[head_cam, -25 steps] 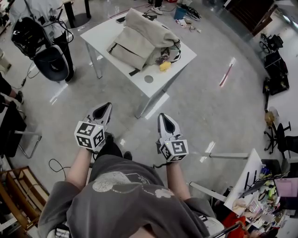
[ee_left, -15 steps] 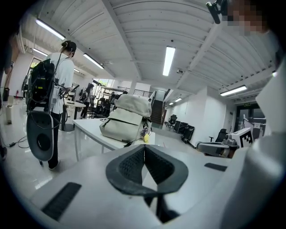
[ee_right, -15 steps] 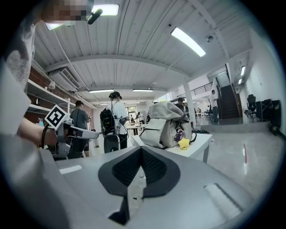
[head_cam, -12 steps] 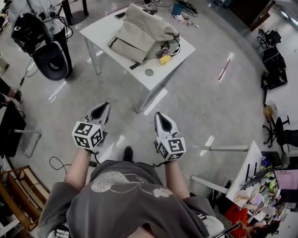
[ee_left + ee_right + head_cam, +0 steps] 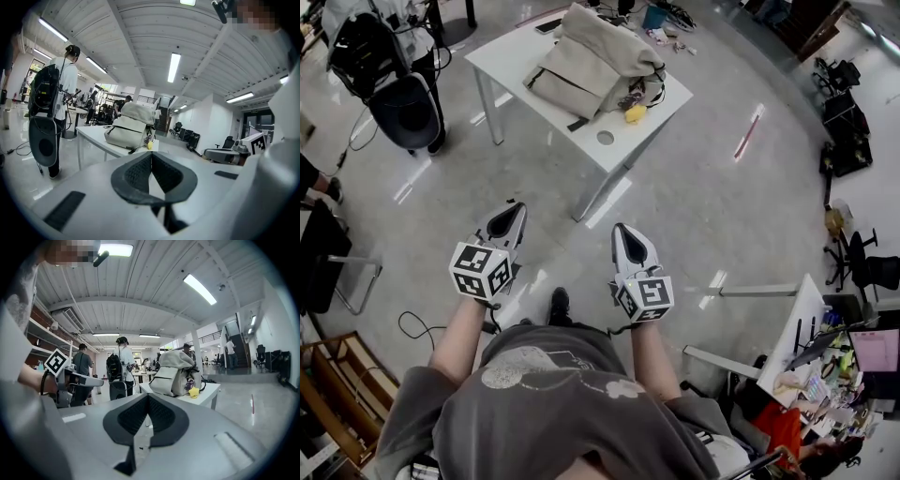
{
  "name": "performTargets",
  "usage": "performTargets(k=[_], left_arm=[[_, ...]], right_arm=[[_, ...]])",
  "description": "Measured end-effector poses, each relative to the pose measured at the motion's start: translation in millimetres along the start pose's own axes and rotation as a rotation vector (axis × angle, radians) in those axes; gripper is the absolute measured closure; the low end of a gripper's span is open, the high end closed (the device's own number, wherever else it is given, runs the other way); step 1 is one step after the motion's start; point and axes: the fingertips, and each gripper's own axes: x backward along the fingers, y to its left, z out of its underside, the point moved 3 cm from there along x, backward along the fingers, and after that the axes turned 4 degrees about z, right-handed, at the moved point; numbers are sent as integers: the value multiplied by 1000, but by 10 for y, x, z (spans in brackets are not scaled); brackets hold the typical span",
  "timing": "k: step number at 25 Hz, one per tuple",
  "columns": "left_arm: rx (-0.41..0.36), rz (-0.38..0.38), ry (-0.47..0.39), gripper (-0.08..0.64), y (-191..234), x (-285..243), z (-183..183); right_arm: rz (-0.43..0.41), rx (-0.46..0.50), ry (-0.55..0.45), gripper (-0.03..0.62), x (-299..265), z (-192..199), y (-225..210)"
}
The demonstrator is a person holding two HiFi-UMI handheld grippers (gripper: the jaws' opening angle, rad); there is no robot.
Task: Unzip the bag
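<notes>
A beige backpack (image 5: 592, 64) lies on a white table (image 5: 534, 56) some way ahead of me, with a yellow charm (image 5: 635, 113) hanging at its near side. The backpack (image 5: 132, 126) shows far off in the left gripper view, and in the right gripper view the backpack (image 5: 174, 370) sits beside the yellow charm (image 5: 193, 392). My left gripper (image 5: 517, 211) and right gripper (image 5: 620, 231) are held side by side over the floor, well short of the table. Both are shut with nothing between the jaws.
A person with a black backpack and a round dark disc (image 5: 403, 108) stands left of the table. A dark chair (image 5: 328, 258) is at the far left. A cluttered desk (image 5: 811, 375) stands at the right, with office chairs (image 5: 862, 272) and dark cases (image 5: 844, 150) along the right side.
I have stepped forward slightly: the table and bag have shifted a little in view. Both grippers stay shut and level in front of me.
</notes>
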Motion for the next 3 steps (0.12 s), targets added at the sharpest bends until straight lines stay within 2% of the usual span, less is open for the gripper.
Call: performTargets(k=[3], left_arm=[[2,-5,1,552,3,81,46]], right_arm=[[3,2,4,594,31,27,77]])
